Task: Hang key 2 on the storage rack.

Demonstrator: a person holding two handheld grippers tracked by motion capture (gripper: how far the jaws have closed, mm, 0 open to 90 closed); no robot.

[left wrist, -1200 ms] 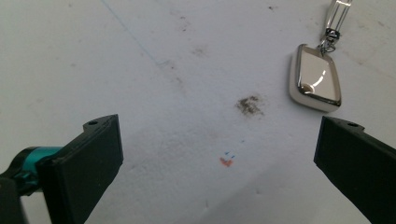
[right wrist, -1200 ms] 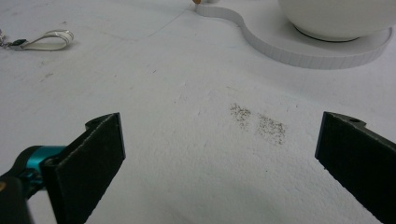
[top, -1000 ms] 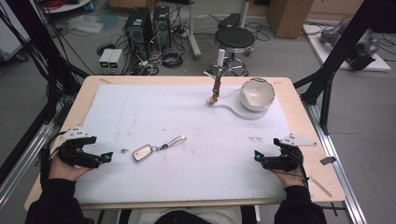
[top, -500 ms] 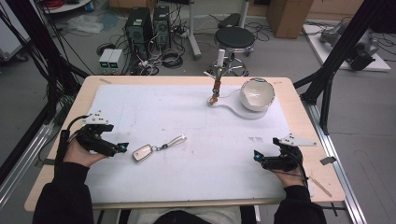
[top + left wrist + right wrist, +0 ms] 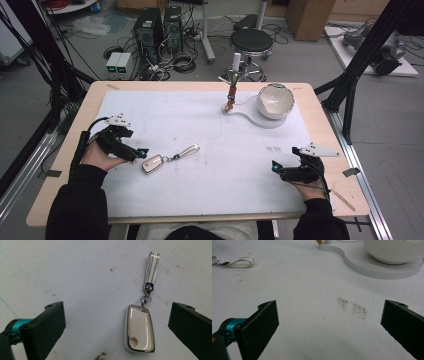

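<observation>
Left gripper (image 5: 142,152) is hovering at the key fob (image 5: 152,163), its fingers (image 5: 47,325) spread wide and gripping nothing.

In the left gripper view the key fob (image 5: 140,330) is lying flat on the white bench (image 5: 75,272) between the two open fingers, nearer the one at 3 o'clock and touching neither; its chrome strap (image 5: 152,267) is stretching away toward 12 o'clock, joined by a small ring. In the high view the fob is sitting at about 8 o'clock from the bench (image 5: 200,125) centre, with the strap (image 5: 186,151) trailing toward 2 o'clock. The right gripper (image 5: 275,166) is resting low at roughly 4 o'clock on the bench, well apart from the fob, its fingers (image 5: 262,325) also standing wide open over bare surface. A white bowl (image 5: 274,100) is sitting on a curved white base (image 5: 247,116) at about 1 o'clock.
</observation>
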